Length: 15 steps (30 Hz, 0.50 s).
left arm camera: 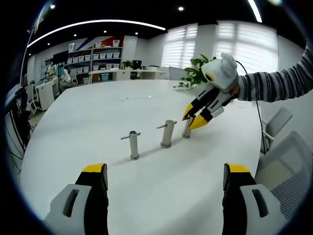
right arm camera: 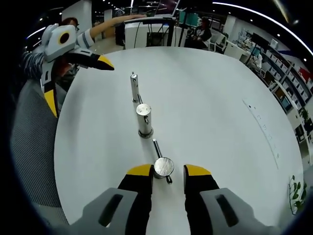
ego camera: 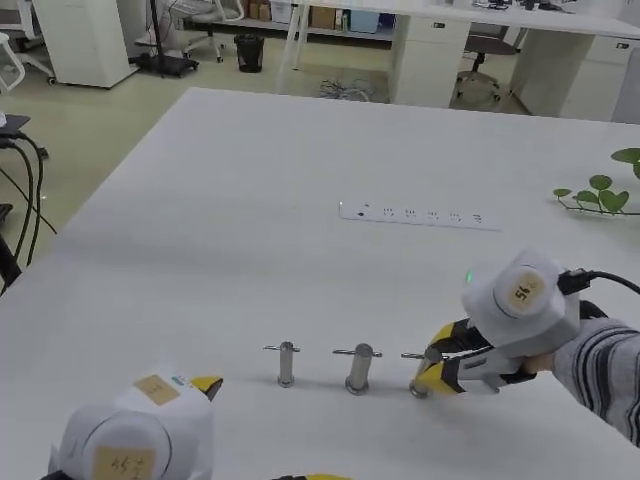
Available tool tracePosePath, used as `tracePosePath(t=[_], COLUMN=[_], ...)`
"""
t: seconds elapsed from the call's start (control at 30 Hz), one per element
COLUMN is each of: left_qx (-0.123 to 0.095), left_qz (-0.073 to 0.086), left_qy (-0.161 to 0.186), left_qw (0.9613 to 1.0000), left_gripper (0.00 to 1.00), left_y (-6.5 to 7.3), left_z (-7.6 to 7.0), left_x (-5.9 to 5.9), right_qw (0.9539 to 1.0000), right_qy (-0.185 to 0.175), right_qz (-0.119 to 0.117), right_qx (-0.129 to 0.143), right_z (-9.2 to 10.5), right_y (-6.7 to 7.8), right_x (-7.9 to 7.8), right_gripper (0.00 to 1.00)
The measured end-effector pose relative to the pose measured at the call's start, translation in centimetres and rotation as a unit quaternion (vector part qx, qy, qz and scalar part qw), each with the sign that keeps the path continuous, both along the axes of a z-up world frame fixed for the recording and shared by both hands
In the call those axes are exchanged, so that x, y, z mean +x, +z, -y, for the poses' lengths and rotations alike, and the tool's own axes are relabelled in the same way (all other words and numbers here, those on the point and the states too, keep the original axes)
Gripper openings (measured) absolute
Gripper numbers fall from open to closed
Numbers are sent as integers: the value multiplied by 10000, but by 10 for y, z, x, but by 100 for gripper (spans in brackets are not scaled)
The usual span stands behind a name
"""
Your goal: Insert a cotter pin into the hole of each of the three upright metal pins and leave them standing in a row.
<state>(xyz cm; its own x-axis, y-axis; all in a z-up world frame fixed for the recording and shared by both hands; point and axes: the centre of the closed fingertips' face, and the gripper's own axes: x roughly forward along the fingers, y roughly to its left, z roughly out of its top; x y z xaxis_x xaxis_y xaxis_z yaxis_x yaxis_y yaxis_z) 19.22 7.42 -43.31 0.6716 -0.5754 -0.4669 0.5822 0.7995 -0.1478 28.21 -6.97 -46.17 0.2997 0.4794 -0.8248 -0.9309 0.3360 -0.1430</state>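
Note:
Three upright metal pins stand in a row on the white table (ego camera: pixel 250 220): the left pin (ego camera: pixel 286 363), the middle pin (ego camera: pixel 358 368) and the right pin (ego camera: pixel 425 372). Each carries a thin cotter pin across its top. My right gripper (ego camera: pixel 431 360) is open, its yellow-tipped fingers either side of the right pin (right arm camera: pixel 163 167). That pin sits close to the left finger (right arm camera: pixel 140 172), with a small gap to the other. My left gripper (left arm camera: pixel 165 171) is wide open and holds nothing, hovering in front of the row (left arm camera: pixel 167 133), near the table's front edge.
A white power strip (ego camera: pixel 418 215) lies flat behind the row of pins. A green plant (ego camera: pixel 600 195) reaches in at the table's right edge. Open tabletop lies between the pins and the strip. Desks and chairs stand on the floor beyond the table.

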Motion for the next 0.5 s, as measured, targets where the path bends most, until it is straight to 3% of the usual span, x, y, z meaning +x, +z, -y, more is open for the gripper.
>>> tracePosePath(t=[0.23,0.5], left_qx=[39,179], left_qz=[24,-2], left_qy=[-20,39], left_qw=[10000,9998], left_gripper=[97,94], left_y=[4,5], left_z=[0,-6], left_x=[3,6], right_qw=[9995,9939], right_qy=[-229,-719], right_qz=[-9,184], right_qx=[236,812], right_z=[3,0], right_y=[12,38], right_x=[-6,-16], right_gripper=[25,27])
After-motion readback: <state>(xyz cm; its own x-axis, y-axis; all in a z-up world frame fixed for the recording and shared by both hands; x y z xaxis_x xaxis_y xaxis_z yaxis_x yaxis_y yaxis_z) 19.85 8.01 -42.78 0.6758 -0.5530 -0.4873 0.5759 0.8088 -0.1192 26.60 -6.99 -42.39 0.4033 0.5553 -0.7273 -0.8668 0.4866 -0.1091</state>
